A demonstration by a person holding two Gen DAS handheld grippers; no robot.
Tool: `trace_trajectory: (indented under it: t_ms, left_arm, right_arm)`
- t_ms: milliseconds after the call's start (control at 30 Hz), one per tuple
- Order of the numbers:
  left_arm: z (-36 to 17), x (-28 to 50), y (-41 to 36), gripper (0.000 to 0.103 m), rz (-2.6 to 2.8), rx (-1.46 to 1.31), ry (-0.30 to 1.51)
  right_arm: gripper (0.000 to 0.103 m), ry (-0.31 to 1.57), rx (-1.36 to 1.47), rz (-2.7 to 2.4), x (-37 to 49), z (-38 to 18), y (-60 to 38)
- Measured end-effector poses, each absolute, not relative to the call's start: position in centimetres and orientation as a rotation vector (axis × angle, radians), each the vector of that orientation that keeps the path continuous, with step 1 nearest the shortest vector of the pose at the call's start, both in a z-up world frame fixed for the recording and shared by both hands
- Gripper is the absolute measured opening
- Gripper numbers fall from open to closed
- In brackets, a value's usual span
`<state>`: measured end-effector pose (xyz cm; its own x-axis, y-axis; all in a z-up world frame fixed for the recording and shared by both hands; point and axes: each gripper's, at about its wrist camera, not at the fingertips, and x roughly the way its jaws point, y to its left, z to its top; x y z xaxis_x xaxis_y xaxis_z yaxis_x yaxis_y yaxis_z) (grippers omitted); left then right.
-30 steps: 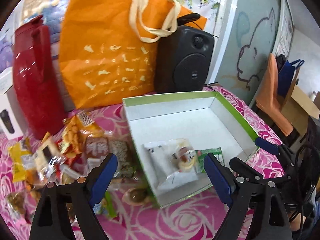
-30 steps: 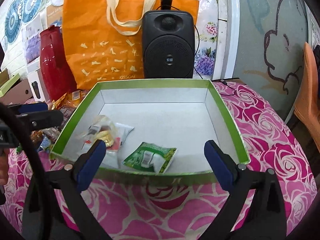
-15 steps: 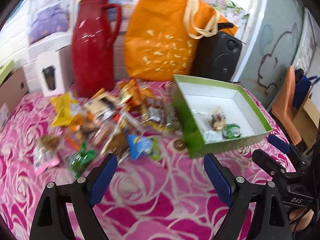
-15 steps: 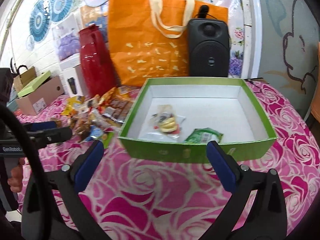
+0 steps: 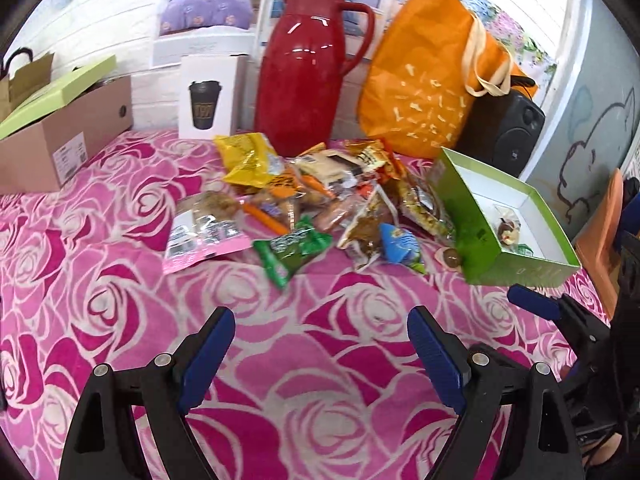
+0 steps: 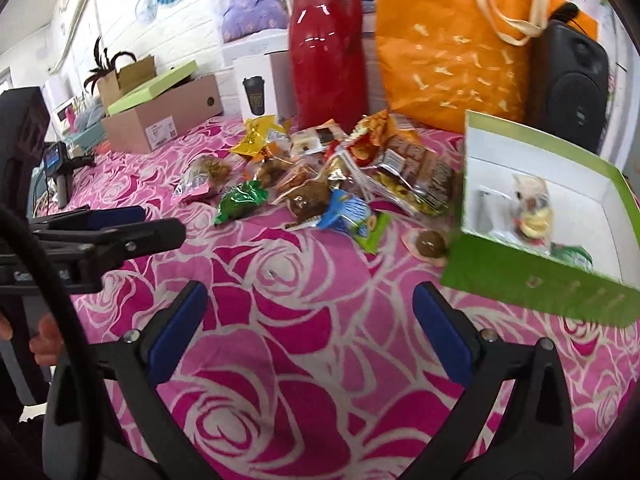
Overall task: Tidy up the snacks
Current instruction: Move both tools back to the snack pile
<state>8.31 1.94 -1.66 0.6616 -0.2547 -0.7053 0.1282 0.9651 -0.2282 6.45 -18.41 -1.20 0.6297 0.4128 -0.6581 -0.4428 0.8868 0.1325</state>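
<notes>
Both spread, empty grippers, left (image 5: 320,354) and right (image 6: 310,332), have pulled back from the green-rimmed cardboard box (image 5: 516,270) toward the heaped foil snack packets (image 5: 320,204) beside it, whose slippery overlap risks grabbing two.

We see a pink rose-patterned cloth (image 5: 120,280), a red jug (image 5: 304,72), an orange bag (image 5: 420,80), a green box (image 5: 516,270) white inside, and blue pads (image 5: 206,354).

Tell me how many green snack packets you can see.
2: one green packet lies on the tablecloth at the near edge of the pile; another lies inside the green box. The pile may hide more.
</notes>
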Motion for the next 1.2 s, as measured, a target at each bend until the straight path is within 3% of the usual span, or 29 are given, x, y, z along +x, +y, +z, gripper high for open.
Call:
trace_trajectory:
  t_ms: [133,200,267,333,533,567,633,700,767,833,1000,1133,1167,1200]
  left_arm:
    - [-1.8,8.6,3.5,0.09,-0.216,-0.191,0.812]
    - [-1.9,8.7,4.1,0.09,-0.228,-0.207,0.811]
    - [-2.0,8.9,4.6,0.09,-0.236,-0.214,0.815]
    - [-2.2,9.0,4.8,0.09,-0.239,-0.214,0.815]
    - [-2.8,9.6,5.3,0.088,-0.248,-0.218,0.835]
    - [-2.8,9.8,5.2,0.087,-0.253,-0.215,0.837]
    - [-2.9,10.4,5.2,0.083,-0.272,-0.21,0.837]
    - [-2.8,11.3,4.9,0.077,-0.296,-0.193,0.833]
    - [-2.8,12.8,4.4,0.062,-0.335,-0.17,0.833]
    - [-3.2,14.5,3.9,0.055,-0.359,-0.153,0.848]
    - [-4.1,17.3,3.2,0.055,-0.342,-0.126,0.872]
    - [-5.1,18.2,2.4,0.054,-0.344,-0.077,0.902]
    - [-5.4,18.1,2.2,0.044,-0.353,-0.069,0.921]
    - [-5.6,17.8,2.2,0.043,-0.349,-0.063,0.929]
  right_arm:
    - [0.102,0.763,-0.028,0.497,9.0,-1.6,-17.2]
    - [0.096,0.778,-0.046,0.465,10.5,-2.0,-16.8]
    - [0.081,0.794,-0.073,0.445,11.9,-2.5,-16.3]
    - [0.076,0.813,-0.095,0.421,13.1,-3.2,-15.9]
    - [0.073,0.832,-0.182,0.357,15.6,-4.7,-14.8]
    - [0.068,0.837,-0.189,0.348,15.9,-4.9,-14.8]
    - [0.041,0.872,-0.158,0.354,16.3,-5.4,-15.1]
    - [0.039,0.87,-0.129,0.367,15.8,-5.2,-15.6]
    - [0.036,0.877,-0.092,0.412,14.5,-4.5,-16.1]
    - [0.036,0.884,-0.068,0.451,12.9,-4.0,-16.4]
    - [0.038,0.893,-0.026,0.493,8.7,-3.9,-17.5]
    - [0.046,0.908,0.0,0.508,8.1,-4.2,-17.6]
    - [0.048,0.91,0.005,0.511,8.2,-4.2,-17.5]
    - [0.049,0.913,0.004,0.506,8.2,-4.2,-17.4]
